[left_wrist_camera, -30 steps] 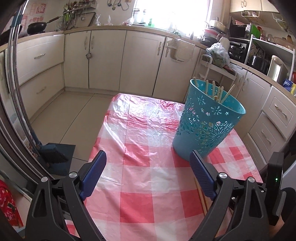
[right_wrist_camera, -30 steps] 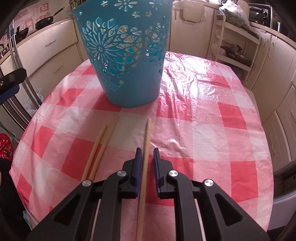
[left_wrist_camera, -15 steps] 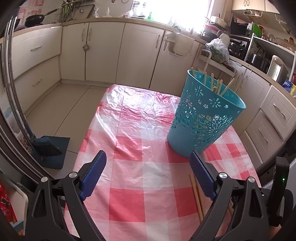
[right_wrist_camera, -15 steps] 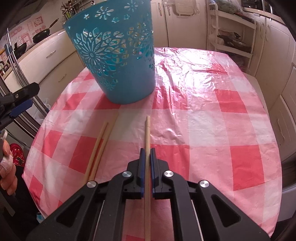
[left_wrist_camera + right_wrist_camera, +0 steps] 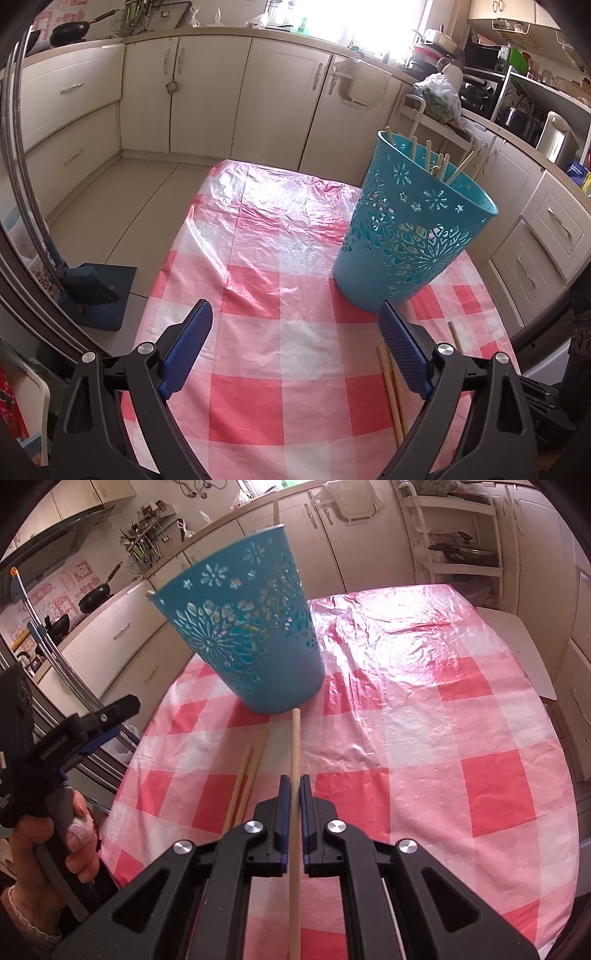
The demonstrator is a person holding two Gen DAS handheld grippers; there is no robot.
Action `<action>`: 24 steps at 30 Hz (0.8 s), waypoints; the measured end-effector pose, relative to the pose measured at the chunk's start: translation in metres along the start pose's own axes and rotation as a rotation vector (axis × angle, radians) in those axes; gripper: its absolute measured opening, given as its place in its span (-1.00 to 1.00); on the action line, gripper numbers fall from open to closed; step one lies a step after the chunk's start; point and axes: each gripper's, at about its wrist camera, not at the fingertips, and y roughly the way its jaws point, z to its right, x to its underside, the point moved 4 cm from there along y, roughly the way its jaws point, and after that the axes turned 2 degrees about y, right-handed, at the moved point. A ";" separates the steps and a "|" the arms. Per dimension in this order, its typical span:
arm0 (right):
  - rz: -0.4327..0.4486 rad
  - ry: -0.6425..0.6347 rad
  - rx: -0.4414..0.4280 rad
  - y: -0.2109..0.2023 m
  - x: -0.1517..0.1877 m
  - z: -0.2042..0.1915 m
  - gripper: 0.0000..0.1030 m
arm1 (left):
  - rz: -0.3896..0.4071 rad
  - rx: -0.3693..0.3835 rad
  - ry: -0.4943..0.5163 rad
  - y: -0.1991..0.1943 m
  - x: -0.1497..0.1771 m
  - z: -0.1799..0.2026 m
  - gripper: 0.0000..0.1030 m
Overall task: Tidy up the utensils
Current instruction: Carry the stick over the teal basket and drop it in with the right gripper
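Note:
A blue perforated basket [image 5: 413,236] stands on the red-and-white checked table [image 5: 258,280] and holds several wooden chopsticks [image 5: 437,162]. It also shows in the right wrist view [image 5: 247,638]. My right gripper [image 5: 294,781] is shut on a wooden chopstick [image 5: 295,746], lifted above the cloth with its tip just short of the basket's base. Two more chopsticks [image 5: 245,775] lie on the cloth to its left; they also show in the left wrist view [image 5: 391,391]. My left gripper [image 5: 291,325] is open and empty above the table's near left part.
Cream kitchen cabinets [image 5: 207,85] ring the table. A blue dustpan and brush [image 5: 92,291] stand on the floor to the left. A white rack [image 5: 450,535] stands beyond the table's far end. The table edge [image 5: 565,775] curves close on the right.
My right gripper closed on the chopstick and lifted it off the cloth, rising and tilting. My left gripper drew back and up from the basket, staying open.

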 end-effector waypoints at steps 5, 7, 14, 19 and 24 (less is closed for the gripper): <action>0.074 0.008 -0.049 -0.026 -0.015 -0.008 -0.89 | -0.011 -0.011 -0.001 0.004 0.002 -0.001 0.69; 0.098 0.010 -0.063 -0.036 -0.022 -0.011 -0.89 | -0.015 -0.014 -0.001 0.005 0.003 -0.002 0.69; 0.180 0.018 -0.127 -0.064 -0.048 -0.028 -0.88 | -0.023 -0.029 0.005 0.008 0.006 -0.003 0.69; 0.256 -0.005 -0.160 -0.083 -0.072 -0.044 -0.88 | -0.022 -0.034 0.001 0.005 0.007 -0.006 0.69; 0.336 0.004 -0.195 -0.098 -0.098 -0.054 -0.88 | -0.016 -0.031 -0.011 0.002 0.006 -0.007 0.69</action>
